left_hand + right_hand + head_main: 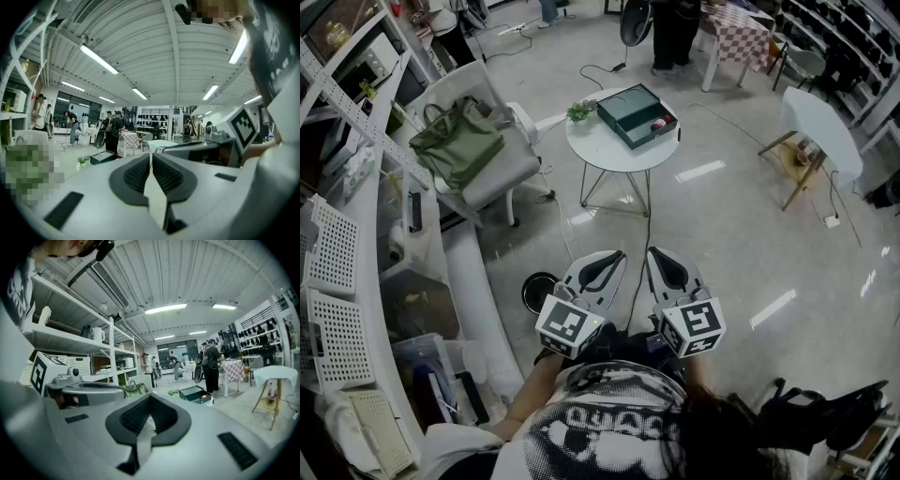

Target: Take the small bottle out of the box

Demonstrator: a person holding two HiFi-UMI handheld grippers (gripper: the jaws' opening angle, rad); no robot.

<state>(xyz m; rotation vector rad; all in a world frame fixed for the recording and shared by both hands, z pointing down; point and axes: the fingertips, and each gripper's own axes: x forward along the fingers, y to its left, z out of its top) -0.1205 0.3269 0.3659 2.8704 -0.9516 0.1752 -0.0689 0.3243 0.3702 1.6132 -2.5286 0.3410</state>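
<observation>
Two units: left gripper (617,255), right gripper (656,253), jaws together, empty. Small bottle (658,123) in open box (623,111), upper centre: probably light, rigid, slippery; grip mid-body.

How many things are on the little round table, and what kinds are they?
On the round table:
box: 1
plant: 1
small bottle, the little reddish thing lying inside the box: 1
Total: 3
</observation>
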